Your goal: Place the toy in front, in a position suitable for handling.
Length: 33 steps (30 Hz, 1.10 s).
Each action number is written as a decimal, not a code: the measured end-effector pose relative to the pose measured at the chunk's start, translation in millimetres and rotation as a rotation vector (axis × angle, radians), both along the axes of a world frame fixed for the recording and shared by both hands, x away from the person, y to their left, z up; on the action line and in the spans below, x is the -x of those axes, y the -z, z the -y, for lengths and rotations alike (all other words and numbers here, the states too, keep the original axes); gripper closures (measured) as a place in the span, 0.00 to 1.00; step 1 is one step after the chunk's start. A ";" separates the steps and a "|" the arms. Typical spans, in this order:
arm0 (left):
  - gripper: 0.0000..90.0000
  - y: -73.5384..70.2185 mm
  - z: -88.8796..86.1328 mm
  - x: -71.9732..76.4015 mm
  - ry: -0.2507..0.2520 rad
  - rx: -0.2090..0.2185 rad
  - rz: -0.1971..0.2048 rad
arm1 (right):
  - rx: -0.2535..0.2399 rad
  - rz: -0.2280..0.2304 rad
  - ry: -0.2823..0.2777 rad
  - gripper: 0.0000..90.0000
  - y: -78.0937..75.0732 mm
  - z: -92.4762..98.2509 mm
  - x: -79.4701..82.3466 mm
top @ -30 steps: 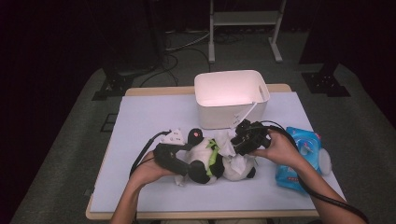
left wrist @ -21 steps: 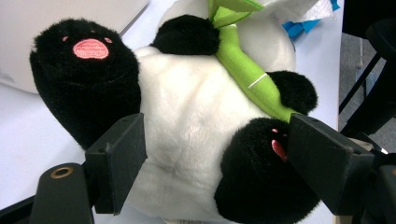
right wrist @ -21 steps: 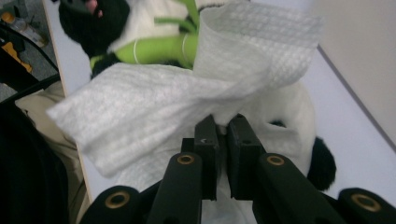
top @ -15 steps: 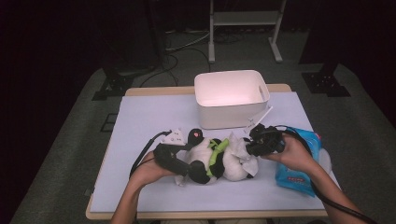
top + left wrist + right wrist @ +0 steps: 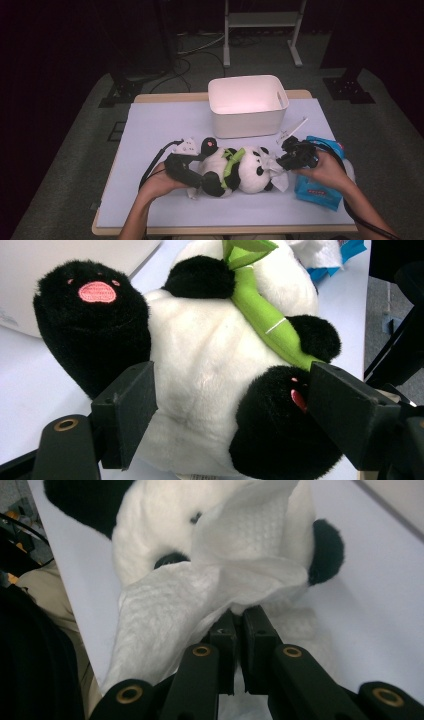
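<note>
The step in hand looks like wiping a plush panda [image 5: 235, 170] clean: it lies on its back near the front middle of the bench [image 5: 165, 125], head toward the person's right, feet toward the left, a green cloth bamboo stalk [image 5: 260, 315] across its belly. The left tongs [image 5: 192, 177] hold it steady, their jaws spread wide around the lower body and pressing into the fur at each side, one by a black leg, the other against the second leg. The right tongs [image 5: 239, 645] have just been closing and now stand pressed together on a white wet wipe [image 5: 210, 595], which drapes over the panda's face, touching it. The next move, as I judge it, calls for dragging the wipe across the fur with light pressure, without letting the thin sheet slip from the pinch, while the left tongs stop the toy from rolling. The bench is covered in a pale lilac sheet; a white plastic bin [image 5: 247, 105] stands behind the panda, and a blue pack of wipes [image 5: 320, 187] lies under the right forearm, near the bench's right edge. Around it the room is dark, with grey carpet, trailing cables and a metal stand's legs [image 5: 260, 30] behind.
</note>
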<state>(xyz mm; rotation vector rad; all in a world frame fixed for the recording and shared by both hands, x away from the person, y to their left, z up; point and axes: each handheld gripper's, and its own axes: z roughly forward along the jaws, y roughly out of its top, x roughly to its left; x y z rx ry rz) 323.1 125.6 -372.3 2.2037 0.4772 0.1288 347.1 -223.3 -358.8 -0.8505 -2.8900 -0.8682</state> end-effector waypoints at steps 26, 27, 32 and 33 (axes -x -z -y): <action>0.22 0.4 0.6 0.2 -0.007 -0.014 0.015 | 0.037 0.009 0.023 0.94 -10.9 -17.7 -23.8; 0.22 0.4 0.6 0.3 -0.006 -0.015 0.015 | 0.034 0.006 0.029 0.94 -9.2 -14.7 -22.3; 0.22 0.5 1.2 0.3 -0.011 -0.014 0.015 | 0.033 -0.007 0.034 0.94 -2.2 -4.7 -13.3; 0.22 0.7 1.1 0.2 -0.011 -0.014 0.014 | 0.035 -0.006 0.033 0.94 -1.7 -3.8 -11.2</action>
